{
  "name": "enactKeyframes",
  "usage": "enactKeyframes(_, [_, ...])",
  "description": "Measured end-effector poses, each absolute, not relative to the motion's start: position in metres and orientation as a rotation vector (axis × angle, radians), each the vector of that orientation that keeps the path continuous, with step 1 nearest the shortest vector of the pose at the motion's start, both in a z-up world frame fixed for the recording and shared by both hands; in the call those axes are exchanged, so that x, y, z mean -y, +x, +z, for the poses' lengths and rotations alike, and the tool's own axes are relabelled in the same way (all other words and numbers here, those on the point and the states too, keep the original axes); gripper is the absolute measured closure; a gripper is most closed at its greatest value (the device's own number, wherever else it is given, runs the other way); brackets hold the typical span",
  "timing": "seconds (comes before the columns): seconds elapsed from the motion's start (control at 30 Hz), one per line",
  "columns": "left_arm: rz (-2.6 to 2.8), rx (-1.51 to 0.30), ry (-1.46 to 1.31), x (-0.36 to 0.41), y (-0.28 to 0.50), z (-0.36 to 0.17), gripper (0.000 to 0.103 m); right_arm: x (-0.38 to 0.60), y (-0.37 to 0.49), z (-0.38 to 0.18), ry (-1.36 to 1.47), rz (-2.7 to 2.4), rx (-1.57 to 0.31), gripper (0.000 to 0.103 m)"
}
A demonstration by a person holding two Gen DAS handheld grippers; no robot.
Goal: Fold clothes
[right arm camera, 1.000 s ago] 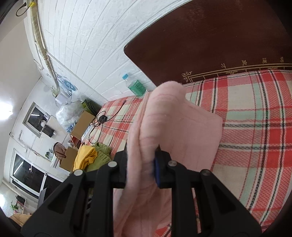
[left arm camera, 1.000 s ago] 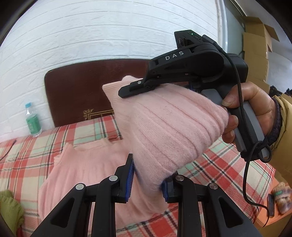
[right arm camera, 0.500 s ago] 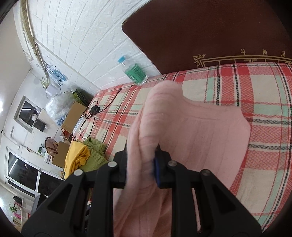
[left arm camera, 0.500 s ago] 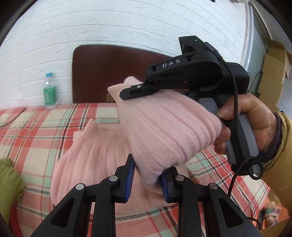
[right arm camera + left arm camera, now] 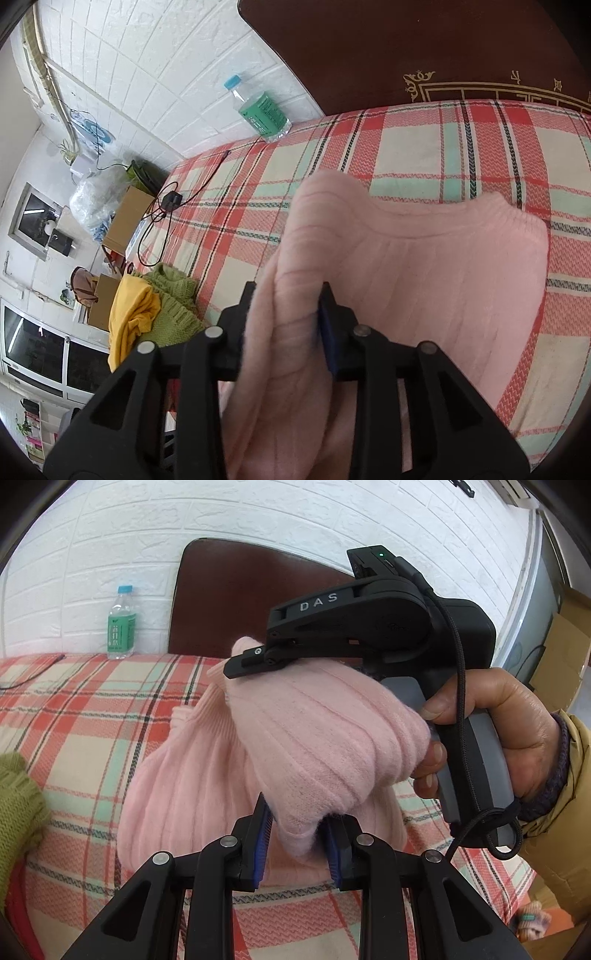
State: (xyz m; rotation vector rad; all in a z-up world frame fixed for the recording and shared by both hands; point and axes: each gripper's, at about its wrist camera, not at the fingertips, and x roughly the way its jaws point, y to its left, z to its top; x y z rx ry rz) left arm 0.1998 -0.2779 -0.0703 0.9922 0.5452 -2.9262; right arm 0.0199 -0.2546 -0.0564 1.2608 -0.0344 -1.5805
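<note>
A pink ribbed sweater (image 5: 192,782) lies on the plaid bedspread (image 5: 92,709), with one part of it lifted and folded over. My left gripper (image 5: 297,843) is shut on the lower end of that raised fold, blue pads on both sides of it. A hand (image 5: 498,720) carries my right gripper (image 5: 255,661) at the fold's upper end. In the right wrist view the right gripper (image 5: 288,325) has its jaws opening, and the sweater (image 5: 443,266) still fills the gap and touches both pads.
A water bottle (image 5: 122,622) stands by the white brick wall beside the dark headboard (image 5: 229,602). A green knit garment (image 5: 173,306) and a yellow one (image 5: 131,317) lie at the bed's left edge. A charger and cable (image 5: 171,201) rest on the bedspread.
Both grippers have come down with the raised fold, closer to the sweater lying on the bed. The gap between the right gripper's jaws has grown a little wider.
</note>
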Motion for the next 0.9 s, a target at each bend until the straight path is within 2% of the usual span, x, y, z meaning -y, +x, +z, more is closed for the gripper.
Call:
enactKeyframes(0.07, [-2.927,-0.568,0.994,0.280,0.201,-0.072,0.077,0.257,0.023,-0.057,1.260,-1.584,0.026,0.067])
enactKeyframes(0.13, [-2.928,-0.586,0.997,0.282,0.202,-0.073,0.077,0.258,0.024,-0.057,1.263,-1.577,0.042,0.062])
enactKeyframes(0.2, [-2.929,-0.605,1.001,0.284,0.203,-0.074,0.077,0.257,0.024,-0.055,1.263,-1.564,0.080,0.049])
enactKeyframes(0.23, [-2.932,-0.615,1.002,0.285,0.204,-0.075,0.077,0.257,0.025,-0.053,1.255,-1.564,0.085,0.048])
enactKeyframes(0.57, [-2.940,-0.658,0.961,0.289,0.208,-0.074,0.074,0.245,0.038,-0.042,1.199,-1.524,0.093,0.048])
enactKeyframes(0.8, [-2.921,-0.750,0.939,0.300,0.214,-0.074,0.073,0.225,0.059,-0.037,1.101,-1.543,-0.038,0.048])
enactKeyframes(0.9, [-2.905,-0.792,0.924,0.308,0.213,-0.072,0.068,0.212,0.066,-0.034,1.047,-1.571,-0.080,0.048])
